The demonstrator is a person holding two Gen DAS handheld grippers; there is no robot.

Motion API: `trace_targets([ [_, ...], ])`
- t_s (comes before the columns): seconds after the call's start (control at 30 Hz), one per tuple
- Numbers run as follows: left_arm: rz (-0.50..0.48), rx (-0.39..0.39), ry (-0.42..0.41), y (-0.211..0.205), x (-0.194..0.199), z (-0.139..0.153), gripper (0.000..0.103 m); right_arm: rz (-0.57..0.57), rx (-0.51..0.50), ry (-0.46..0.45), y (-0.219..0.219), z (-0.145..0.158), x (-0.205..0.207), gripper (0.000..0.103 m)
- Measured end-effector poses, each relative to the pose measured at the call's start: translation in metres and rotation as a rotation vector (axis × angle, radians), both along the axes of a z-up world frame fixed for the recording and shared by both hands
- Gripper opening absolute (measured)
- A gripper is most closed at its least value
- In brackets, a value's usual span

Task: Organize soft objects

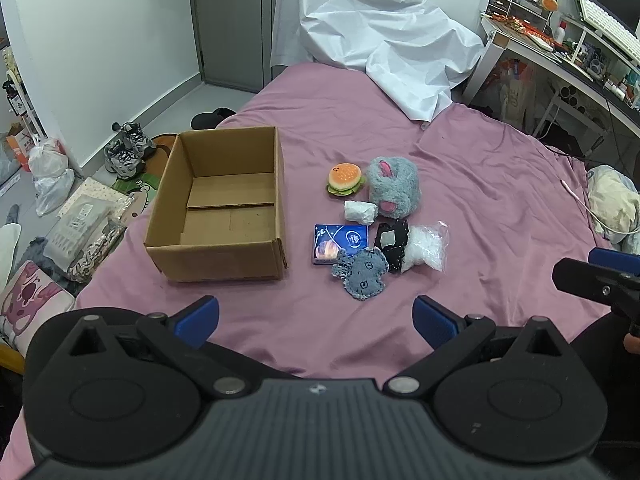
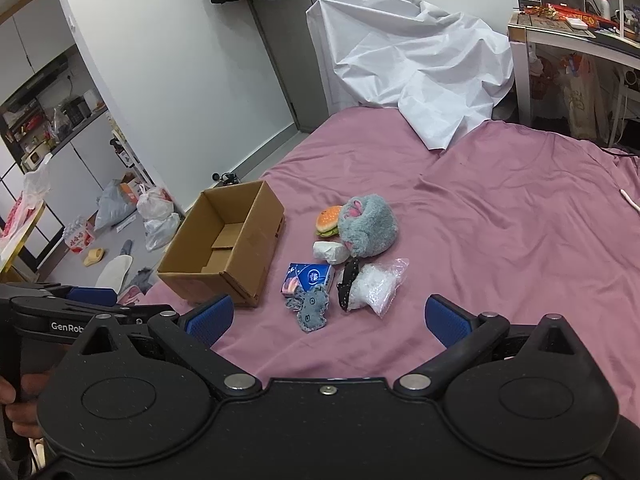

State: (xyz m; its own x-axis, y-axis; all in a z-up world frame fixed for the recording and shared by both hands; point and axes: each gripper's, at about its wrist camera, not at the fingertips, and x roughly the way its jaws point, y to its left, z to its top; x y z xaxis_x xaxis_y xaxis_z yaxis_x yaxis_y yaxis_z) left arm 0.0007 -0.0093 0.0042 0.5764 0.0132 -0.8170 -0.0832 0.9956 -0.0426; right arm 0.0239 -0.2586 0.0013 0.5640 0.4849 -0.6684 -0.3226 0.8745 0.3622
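An open cardboard box stands empty on the pink bed. To its right lies a cluster: a burger plush, a grey furry plush, a white wrapped wad, a blue tissue pack, a denim patch toy, a black fabric piece and a clear bag of white filling. My left gripper hangs open near the front edge, short of the cluster. My right gripper is open too, nothing between its fingers.
A crumpled white sheet covers the bed's far end. A desk with shelves stands at the right. Shoes, bags and packages litter the floor left of the bed. A pillow lies at the right edge.
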Motion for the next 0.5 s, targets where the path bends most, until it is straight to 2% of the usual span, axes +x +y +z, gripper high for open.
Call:
trace_targets([
  [0.5, 0.002, 0.0, -0.003, 0.0001, -0.0028, 0.0009, 0.102, -0.01, 0.007, 0.009, -0.0026, -0.0027, -0.0002, 0.103],
])
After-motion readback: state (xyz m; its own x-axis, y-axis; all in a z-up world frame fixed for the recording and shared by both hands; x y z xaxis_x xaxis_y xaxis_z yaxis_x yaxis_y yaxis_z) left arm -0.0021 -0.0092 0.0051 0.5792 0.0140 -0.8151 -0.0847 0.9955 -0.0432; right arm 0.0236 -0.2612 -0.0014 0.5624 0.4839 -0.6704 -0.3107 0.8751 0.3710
